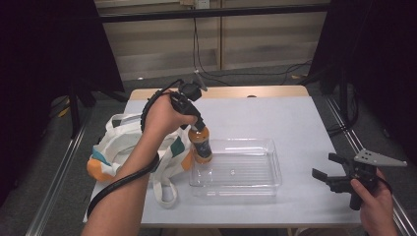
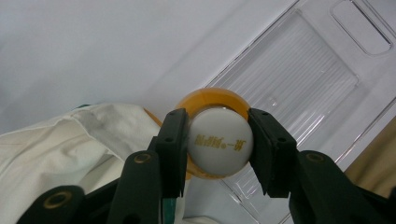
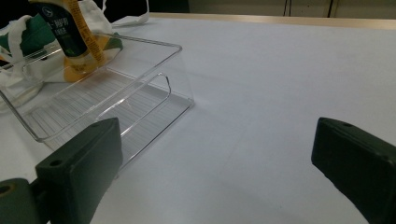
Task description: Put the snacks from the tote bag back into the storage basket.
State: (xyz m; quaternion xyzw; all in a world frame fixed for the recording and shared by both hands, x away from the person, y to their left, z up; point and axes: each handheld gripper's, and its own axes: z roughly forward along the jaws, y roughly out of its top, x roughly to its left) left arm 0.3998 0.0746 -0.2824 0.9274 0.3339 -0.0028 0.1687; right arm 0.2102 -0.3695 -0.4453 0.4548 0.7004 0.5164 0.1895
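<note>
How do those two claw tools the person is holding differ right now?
The left gripper is clamped on an orange bottle's white cap, over the clear tray; the right gripper is open and holds nothing. The left points downward; the right lies roughly level above the table. Both have black jaws.

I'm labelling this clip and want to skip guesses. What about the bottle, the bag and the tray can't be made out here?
- Bottle: in the left gripper view the cap and left gripper hide its body; its label print is too small to read in the high view.
- Bag: the forearm covers part of it, so its contents cannot be told.
- Clear tray: whether the bottle's base touches its floor is unclear.
</note>
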